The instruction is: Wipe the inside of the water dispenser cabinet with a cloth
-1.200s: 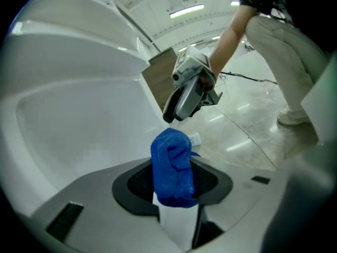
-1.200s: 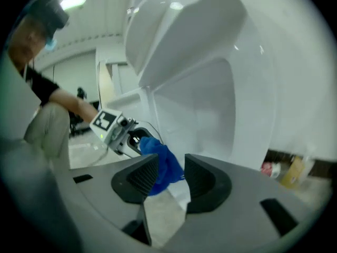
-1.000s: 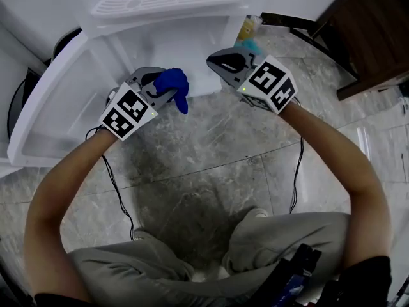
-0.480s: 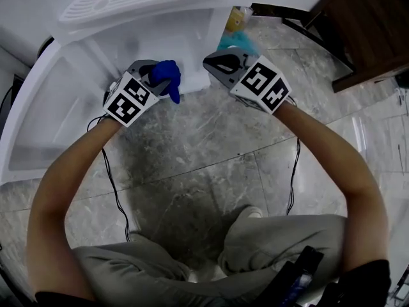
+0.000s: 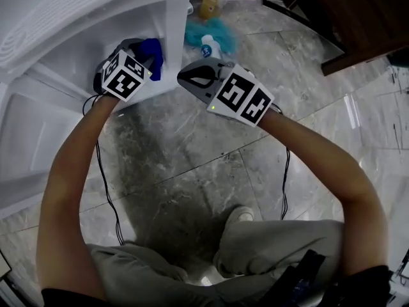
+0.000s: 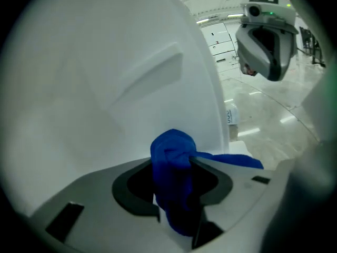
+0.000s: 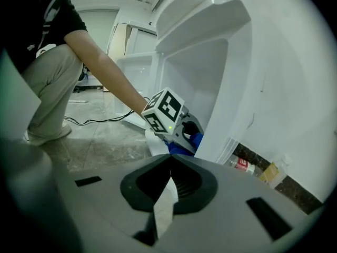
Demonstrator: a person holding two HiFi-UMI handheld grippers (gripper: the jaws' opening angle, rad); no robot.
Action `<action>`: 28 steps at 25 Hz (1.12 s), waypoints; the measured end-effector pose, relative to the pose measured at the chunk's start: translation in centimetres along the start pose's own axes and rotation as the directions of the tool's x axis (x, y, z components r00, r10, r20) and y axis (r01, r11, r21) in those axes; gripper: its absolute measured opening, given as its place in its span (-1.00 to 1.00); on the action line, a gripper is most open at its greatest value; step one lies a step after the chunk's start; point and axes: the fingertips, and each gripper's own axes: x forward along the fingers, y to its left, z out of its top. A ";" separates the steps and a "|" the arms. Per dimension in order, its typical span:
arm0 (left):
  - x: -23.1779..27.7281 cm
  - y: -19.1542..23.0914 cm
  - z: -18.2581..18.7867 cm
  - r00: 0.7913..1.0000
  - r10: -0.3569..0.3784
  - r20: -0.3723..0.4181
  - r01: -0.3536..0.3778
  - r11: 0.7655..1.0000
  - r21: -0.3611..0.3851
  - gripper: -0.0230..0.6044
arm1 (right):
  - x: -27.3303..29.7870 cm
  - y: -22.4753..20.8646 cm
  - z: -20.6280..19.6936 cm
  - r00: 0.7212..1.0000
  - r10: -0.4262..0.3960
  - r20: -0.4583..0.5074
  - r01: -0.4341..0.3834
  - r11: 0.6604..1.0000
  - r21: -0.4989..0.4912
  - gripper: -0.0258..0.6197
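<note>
One blue cloth (image 5: 152, 48) is in play. Head view: it's bunched in the left hand-held gripper (image 5: 139, 51), which is clamped on it at the mouth of the white water dispenser cabinet (image 5: 171, 24). The right hand-held gripper (image 5: 186, 78) hovers just outside over the marble floor (image 5: 192, 165), jaws together & empty. The cabinet door (image 5: 32, 133) stands open at left, and a few bottles (image 5: 208, 43) sit on the floor past the side wall. Left gripper view: the cloth is pinched betw. the jaws, w/ a wad poking past the tips and a tail flopping right. The white inner wall is close ahead; can't tell if the wad touches it. Right gripper view: jaws shut, nothing betw. them; beyond, the left one w/ cloth is at the cabinet's lower opening. Step in hand, prob.: getting the cloth onto the inside surface, w/ wiping barely begun. To do it well, lead w/ the protruding wad, not the jaw tips, so the plastic isn't scraped. Press lightly and sweep in overlapping passes, wall by wall, incl. corners & base. Keep the grip firm so the cloth can't slip, and keep the right one clear of the opening.
</note>
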 end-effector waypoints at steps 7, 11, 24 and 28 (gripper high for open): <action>2.8 5.5 -0.2 0.987 0.160 -0.031 -0.159 0.987 0.008 -0.42 | -0.6 -0.3 -2.0 1.000 -0.001 -0.008 0.002 0.997 0.071 -0.92; 3.5 6.7 -0.1 0.978 0.208 -0.033 -0.208 0.978 -0.004 -0.44 | -0.4 0.3 -2.3 1.000 0.007 -0.018 -0.005 0.997 0.079 -0.92; 2.9 5.6 0.1 0.978 0.205 -0.022 -0.197 0.961 0.193 -0.44 | 1.2 1.8 -1.0 0.998 0.067 0.006 -0.067 0.996 0.065 -0.92; 3.4 6.9 -0.1 0.966 0.238 -0.099 -0.224 0.966 0.130 -0.44 | 0.5 1.9 -2.1 0.998 0.066 -0.014 -0.065 0.995 0.082 -0.92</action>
